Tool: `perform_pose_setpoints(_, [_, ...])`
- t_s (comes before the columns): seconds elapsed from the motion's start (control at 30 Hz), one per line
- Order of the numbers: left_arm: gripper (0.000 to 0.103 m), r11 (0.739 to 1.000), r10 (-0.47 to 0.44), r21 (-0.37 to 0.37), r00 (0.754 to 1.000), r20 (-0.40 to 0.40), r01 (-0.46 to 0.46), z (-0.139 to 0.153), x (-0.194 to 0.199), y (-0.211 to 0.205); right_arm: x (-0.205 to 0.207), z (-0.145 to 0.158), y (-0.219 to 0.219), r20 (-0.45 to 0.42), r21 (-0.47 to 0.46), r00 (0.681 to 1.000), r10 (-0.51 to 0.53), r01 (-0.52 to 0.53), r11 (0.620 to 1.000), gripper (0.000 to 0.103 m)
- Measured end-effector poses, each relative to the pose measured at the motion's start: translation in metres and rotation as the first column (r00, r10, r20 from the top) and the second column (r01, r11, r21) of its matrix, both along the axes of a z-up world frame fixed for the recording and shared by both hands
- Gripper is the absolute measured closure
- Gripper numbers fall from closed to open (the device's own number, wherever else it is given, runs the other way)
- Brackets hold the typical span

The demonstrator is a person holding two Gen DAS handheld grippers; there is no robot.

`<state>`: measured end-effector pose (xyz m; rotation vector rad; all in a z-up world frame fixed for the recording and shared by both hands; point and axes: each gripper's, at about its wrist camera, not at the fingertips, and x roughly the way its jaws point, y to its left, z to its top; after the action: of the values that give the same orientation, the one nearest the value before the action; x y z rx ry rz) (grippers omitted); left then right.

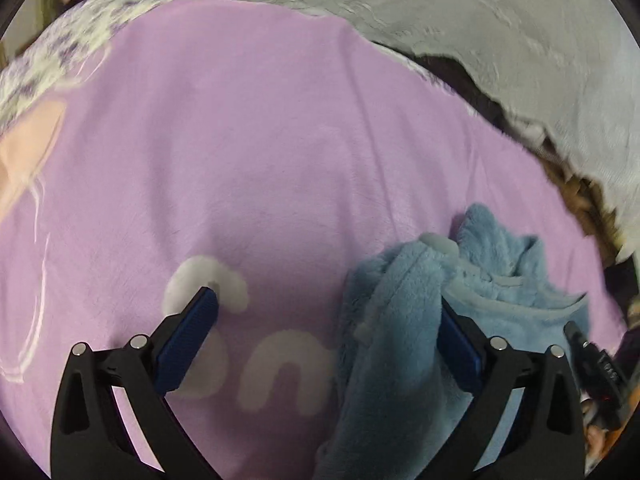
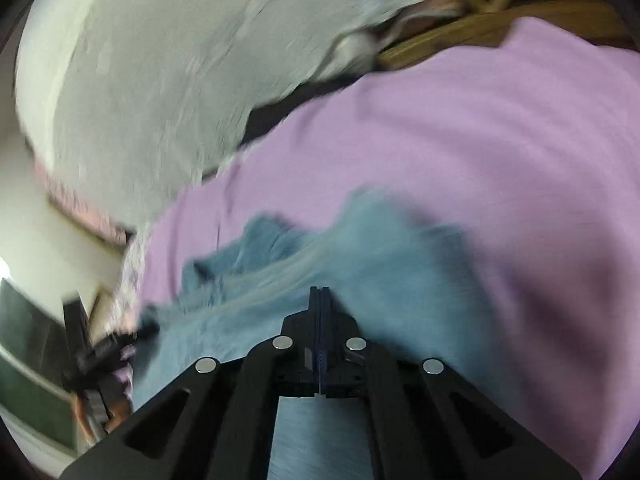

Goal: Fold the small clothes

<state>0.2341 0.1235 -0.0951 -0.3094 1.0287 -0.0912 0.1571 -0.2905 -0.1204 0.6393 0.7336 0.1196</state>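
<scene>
Your work surface is the lilac blanket, spread flat with a grey quilt bunched along its far edge, leaving room to fold. The blue fleece garment lies crumpled on its near right part. Your left gripper stands wide open, one finger hard against the fleece, probably lining up a grasp. Your right gripper has its jaws pressed together just above the fleece; whether cloth is pinched between them, you cannot tell through the blur.
</scene>
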Motion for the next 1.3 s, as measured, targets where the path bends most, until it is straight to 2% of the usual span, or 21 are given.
perform_pose_setpoints(0.03, [0.004,1.0,0.023,-0.003,1.0,0.019,-0.023,0.006,-0.008,0.002,-0.007,0.005,-0.003,0.015,-0.014,1.0,-0.022,0.022,1.0,0.098])
perform_pose_setpoints(0.1, [0.005,0.999,0.032,0.016,0.995,0.091,-0.033,0.023,-0.031,-0.002,-0.023,0.019,0.002,0.059,-0.026,0.998,-0.005,0.006,1.0,0.097])
perform_pose_setpoints(0.23, [0.005,0.991,-0.103,0.107,0.976,0.191,0.084,0.052,-0.073,-0.039,-0.058,0.033,0.058,0.108,-0.096,0.979,0.174,-0.164,0.982,0.093])
perform_pose_setpoints(0.27, [0.005,0.985,-0.134,0.13,0.971,0.196,0.109,0.053,-0.081,-0.047,-0.063,0.031,0.072,0.101,-0.11,0.97,0.219,-0.208,0.972,0.087])
perform_pose_setpoints(0.3, [0.005,0.977,-0.162,0.165,0.968,0.19,0.131,0.049,-0.086,-0.057,-0.07,0.025,0.09,0.085,-0.131,0.957,0.277,-0.265,0.955,0.075])
perform_pose_setpoints(0.37, [0.005,0.952,-0.173,0.279,0.974,0.148,0.126,0.029,-0.091,-0.067,-0.079,0.014,0.105,0.055,-0.184,0.948,0.315,-0.3,0.936,0.067])
perform_pose_setpoints(0.4, [0.005,0.941,-0.15,0.321,0.981,0.125,0.103,0.018,-0.09,-0.064,-0.082,0.006,0.107,0.037,-0.23,0.951,0.307,-0.291,0.929,0.068])
perform_pose_setpoints(0.43, [0.004,0.937,-0.124,0.338,0.988,0.094,0.086,0.007,-0.088,-0.056,-0.083,0.0,0.102,0.03,-0.234,0.952,0.305,-0.29,0.928,0.071])
perform_pose_setpoints(0.5, [0.004,0.986,-0.093,0.141,0.995,0.043,0.086,-0.008,-0.083,-0.026,-0.086,-0.007,0.083,0.028,-0.149,0.958,0.285,-0.278,0.949,0.096])
perform_pose_setpoints(0.57, [0.004,0.998,-0.036,0.061,0.999,0.034,0.034,-0.003,-0.082,-0.002,-0.092,-0.009,0.05,0.013,-0.055,0.979,0.202,-0.201,0.978,0.101])
perform_pose_setpoints(0.6, [0.004,0.998,-0.018,0.066,0.999,0.042,0.015,0.001,-0.085,0.004,-0.102,-0.009,0.033,0.019,-0.022,0.988,0.153,-0.153,0.988,0.101])
perform_pose_setpoints(0.67, [0.004,0.995,0.018,0.093,0.998,0.063,-0.024,0.008,-0.097,0.01,-0.118,-0.008,0.019,0.027,0.006,0.995,0.096,-0.096,0.995,0.096])
perform_pose_setpoints(0.73, [0.005,0.992,0.037,0.117,0.995,0.093,-0.048,0.02,-0.111,0.01,-0.137,-0.004,0.013,0.047,0.019,0.997,0.062,-0.063,0.998,0.083])
perform_pose_setpoints(0.77, [0.005,0.99,0.029,0.131,0.993,0.114,-0.044,0.027,-0.119,0.004,-0.142,-0.002,0.013,0.053,0.021,0.997,0.052,-0.053,0.998,0.069])
perform_pose_setpoints(0.8, [0.005,0.989,0.01,0.143,0.991,0.133,-0.03,0.035,-0.125,-0.004,-0.146,-0.001,0.014,0.057,0.023,0.997,0.05,-0.051,0.998,0.063])
perform_pose_setpoints(0.93, [0.005,0.975,-0.077,0.221,0.979,0.187,0.034,0.059,-0.138,-0.045,-0.153,-0.007,0.029,0.036,0.025,0.998,0.059,-0.06,0.998,0.059])
perform_pose_setpoints(1.03, [0.005,0.962,-0.121,0.264,0.973,0.197,0.066,0.064,-0.14,-0.072,-0.167,-0.016,0.027,0.013,0.039,0.999,0.03,-0.031,0.999,0.05])
perform_pose_setpoints(1.1, [0.005,0.962,-0.153,0.253,0.973,0.173,0.106,0.06,-0.132,-0.093,-0.172,-0.02,0.026,0.0,0.041,1.0,0.004,-0.004,0.999,0.042])
perform_pose_setpoints(1.2, [0.005,0.956,-0.195,0.246,0.973,0.125,0.159,0.041,-0.12,-0.115,-0.173,-0.024,0.022,0.0,0.051,0.999,-0.036,0.036,0.998,0.039])
perform_pose_setpoints(1.3, [0.005,0.935,-0.198,0.317,0.976,0.088,0.161,0.01,-0.106,-0.132,-0.17,-0.031,0.014,-0.012,0.098,0.998,-0.068,0.069,0.993,0.038])
